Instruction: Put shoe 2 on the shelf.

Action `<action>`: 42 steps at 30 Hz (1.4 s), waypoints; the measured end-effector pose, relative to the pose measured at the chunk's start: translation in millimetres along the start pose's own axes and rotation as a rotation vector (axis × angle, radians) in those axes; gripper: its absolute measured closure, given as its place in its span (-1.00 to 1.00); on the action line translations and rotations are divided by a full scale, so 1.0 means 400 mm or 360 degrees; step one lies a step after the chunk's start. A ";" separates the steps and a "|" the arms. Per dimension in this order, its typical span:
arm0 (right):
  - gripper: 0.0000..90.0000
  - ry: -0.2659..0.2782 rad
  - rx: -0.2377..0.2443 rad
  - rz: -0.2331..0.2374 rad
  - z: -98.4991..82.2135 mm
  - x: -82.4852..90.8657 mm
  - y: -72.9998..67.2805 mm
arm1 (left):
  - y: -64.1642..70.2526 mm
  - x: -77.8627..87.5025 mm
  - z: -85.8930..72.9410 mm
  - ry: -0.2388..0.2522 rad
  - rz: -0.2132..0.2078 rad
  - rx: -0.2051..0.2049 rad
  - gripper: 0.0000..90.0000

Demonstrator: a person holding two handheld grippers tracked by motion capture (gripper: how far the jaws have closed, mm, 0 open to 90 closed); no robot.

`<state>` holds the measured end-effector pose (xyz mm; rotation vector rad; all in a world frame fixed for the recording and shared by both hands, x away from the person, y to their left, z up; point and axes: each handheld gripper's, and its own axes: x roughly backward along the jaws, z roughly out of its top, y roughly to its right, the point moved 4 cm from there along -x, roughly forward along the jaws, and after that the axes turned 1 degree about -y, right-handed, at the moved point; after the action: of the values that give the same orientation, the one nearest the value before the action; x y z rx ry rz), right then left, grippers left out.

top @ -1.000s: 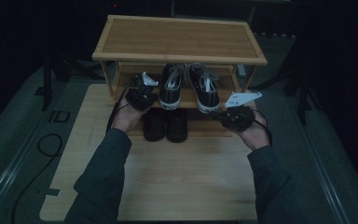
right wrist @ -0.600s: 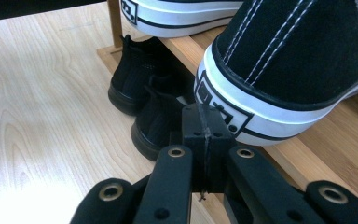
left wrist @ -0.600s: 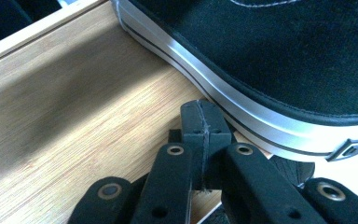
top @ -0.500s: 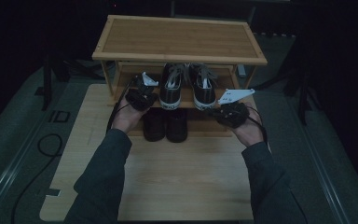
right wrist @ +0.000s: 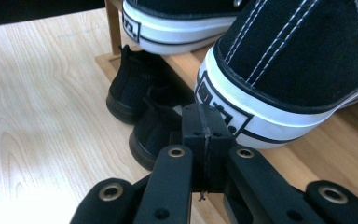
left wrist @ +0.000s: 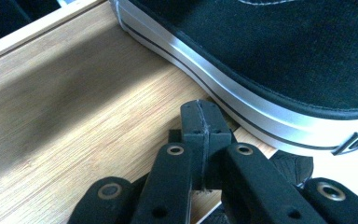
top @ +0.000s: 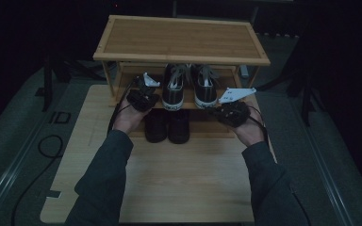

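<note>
Two black-and-white sneakers [top: 189,84] are sitting side by side on the low shelf of the wooden rack [top: 181,40], heels facing the person, with the left gripper [top: 143,92] waiting just left of them and the right gripper [top: 233,106] just right, both about as near. Looking along the left gripper [left wrist: 200,121], its jaws are pressing together on nothing, and the left sneaker [left wrist: 279,60] is lying just ahead and right, its long white side running past the tips. Looking along the right gripper [right wrist: 203,123], its jaws are closing on nothing too, and the right sneaker [right wrist: 289,70] heel is sitting just beyond them, with two black shoes [right wrist: 142,100] lying lower to the left.

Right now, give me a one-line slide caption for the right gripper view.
Shut right gripper at the heel of a black-and-white canvas sneaker on the wooden rack shelf.
</note>
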<state>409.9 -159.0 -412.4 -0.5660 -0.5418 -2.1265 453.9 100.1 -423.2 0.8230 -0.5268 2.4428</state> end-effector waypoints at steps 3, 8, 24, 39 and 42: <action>1.00 -0.0006 0.0017 -0.0001 0.009 -0.002 -0.003 | 0.000 0.000 0.000 0.0000 0.0000 0.0001 1.00; 1.00 -0.0052 0.0013 0.0014 -0.013 -0.030 -0.010 | 0.000 0.000 -0.001 0.0001 -0.0002 0.0002 1.00; 1.00 -0.0048 0.0012 0.0005 0.000 -0.042 -0.014 | 0.001 0.001 0.002 -0.0015 0.0020 -0.0028 1.00; 1.00 -0.0066 0.0018 0.0021 -0.002 -0.042 -0.011 | 0.021 -0.006 0.019 -0.0027 0.0016 -0.0036 1.00; 1.00 -0.0061 0.0021 0.0027 -0.001 -0.038 -0.009 | 0.021 -0.005 0.020 -0.0032 0.0012 -0.0031 1.00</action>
<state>415.0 -147.6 -422.2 -0.6031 -0.5696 -2.0982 454.1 88.9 -420.3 0.8400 -0.5614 2.4348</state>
